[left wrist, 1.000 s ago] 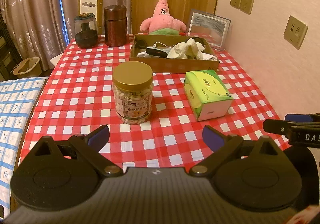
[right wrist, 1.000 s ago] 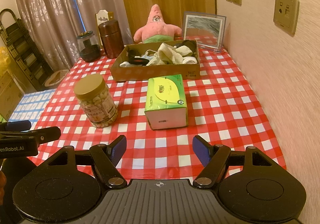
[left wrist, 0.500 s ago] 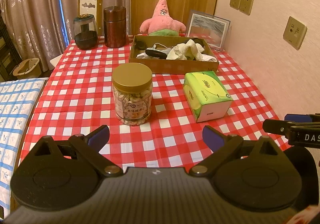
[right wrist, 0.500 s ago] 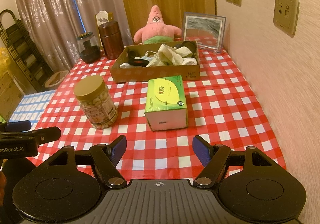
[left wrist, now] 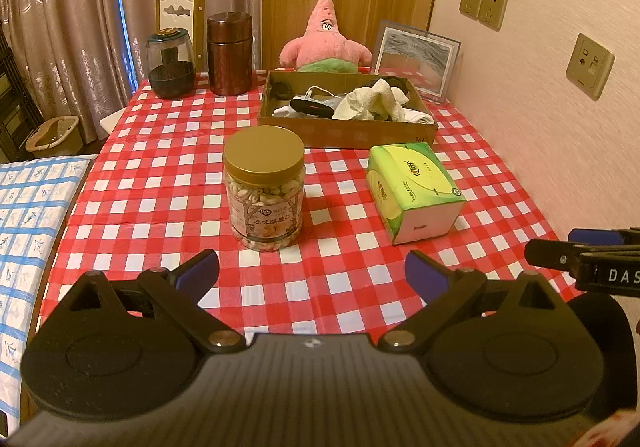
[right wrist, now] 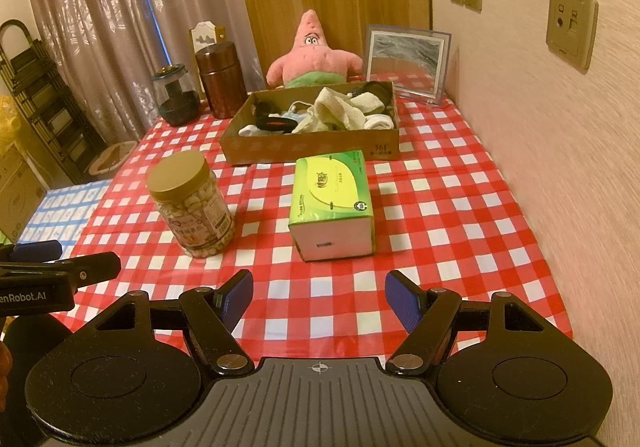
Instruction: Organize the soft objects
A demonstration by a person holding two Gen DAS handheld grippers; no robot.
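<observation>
The right gripper fills the bottom of the frame, jaws apart and empty, above the checked tablecloth. Mid-frame sit a green tissue box and, to its left, a nut jar. Higher up, a cardboard box holds crumpled cloths.

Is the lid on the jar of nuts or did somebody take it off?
On. The gold lid sits flat on top of the nut jar, which stands upright on the checked tablecloth.

The box wall hides the plush below its waist. Tangled cloths inside overlap, perhaps socks. The jar label is too small to read.
</observation>
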